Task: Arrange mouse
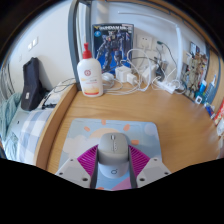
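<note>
- The mouse [113,147] sits between the two pads [88,160] of the hand-held gripper [113,165], over a grey mat [80,135] on the table [170,110].
- The pads look pressed on both sides of the mouse, pinching it.
- I think the mouse is being put in place now.
- Next, set it down straight on the mat, then let go gently.

Tool [112,168] is pointing forward and slightly downward, both fingers showing low in the gripper view. Pink pads [88,160] are facing inward on either side. Fingers are sitting apart, angled toward each other at the tips, close about an object between them; actual pad contact is unclear.
</note>
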`<action>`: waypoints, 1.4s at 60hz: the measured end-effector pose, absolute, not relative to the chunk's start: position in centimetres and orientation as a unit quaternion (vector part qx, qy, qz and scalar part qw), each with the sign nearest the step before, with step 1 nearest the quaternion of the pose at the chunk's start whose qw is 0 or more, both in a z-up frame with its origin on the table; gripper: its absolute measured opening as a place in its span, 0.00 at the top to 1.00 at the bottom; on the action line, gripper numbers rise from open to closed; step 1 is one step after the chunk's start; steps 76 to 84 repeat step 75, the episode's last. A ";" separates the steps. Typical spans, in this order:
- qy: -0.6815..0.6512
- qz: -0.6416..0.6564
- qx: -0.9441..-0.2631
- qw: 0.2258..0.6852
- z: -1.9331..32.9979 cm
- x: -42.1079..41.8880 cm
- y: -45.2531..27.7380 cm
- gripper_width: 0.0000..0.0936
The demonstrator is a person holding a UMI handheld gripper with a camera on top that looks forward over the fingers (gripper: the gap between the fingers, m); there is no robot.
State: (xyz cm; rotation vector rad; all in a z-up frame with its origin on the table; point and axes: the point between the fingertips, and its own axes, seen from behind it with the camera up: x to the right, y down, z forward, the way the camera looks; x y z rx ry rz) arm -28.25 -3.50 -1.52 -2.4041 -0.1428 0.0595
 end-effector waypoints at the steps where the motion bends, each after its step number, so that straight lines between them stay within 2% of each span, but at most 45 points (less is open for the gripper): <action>1: -0.054 0.027 -0.934 0.352 -1.8 -28.3 -3.7 0.49; 4: -0.051 0.035 -0.936 0.346 -1.7 -28.6 -3.8 0.42; 6: -0.050 0.035 -0.936 0.347 -1.3 -28.3 -3.9 0.32; 7: -0.049 0.032 -0.937 0.345 -1.1 -28.1 -4.0 0.16; 8: -0.050 0.030 -0.937 0.344 -0.8 -27.9 -4.1 0.19; 10: -0.052 0.026 -0.938 0.341 0.0 -27.6 -4.2 0.06; 13: -0.055 0.026 -0.936 0.347 2.0 -27.1 -4.4 0.10; 16: -0.053 0.030 -0.932 0.358 4.5 -26.5 -4.5 0.08; 31: -0.035 0.056 -0.902 0.426 19.4 -20.8 -5.5 0.08; 41: -0.023 0.049 -0.888 0.456 25.4 -14.5 -7.1 0.09; 56: 0.002 0.029 -0.878 0.477 28.8 -4.5 -10.0 0.09; 74: 0.019 0.024 -0.873 0.486 29.5 3.2 -12.2 0.09; 84: 0.019 0.024 -0.873 0.486 29.5 3.5 -12.3 0.09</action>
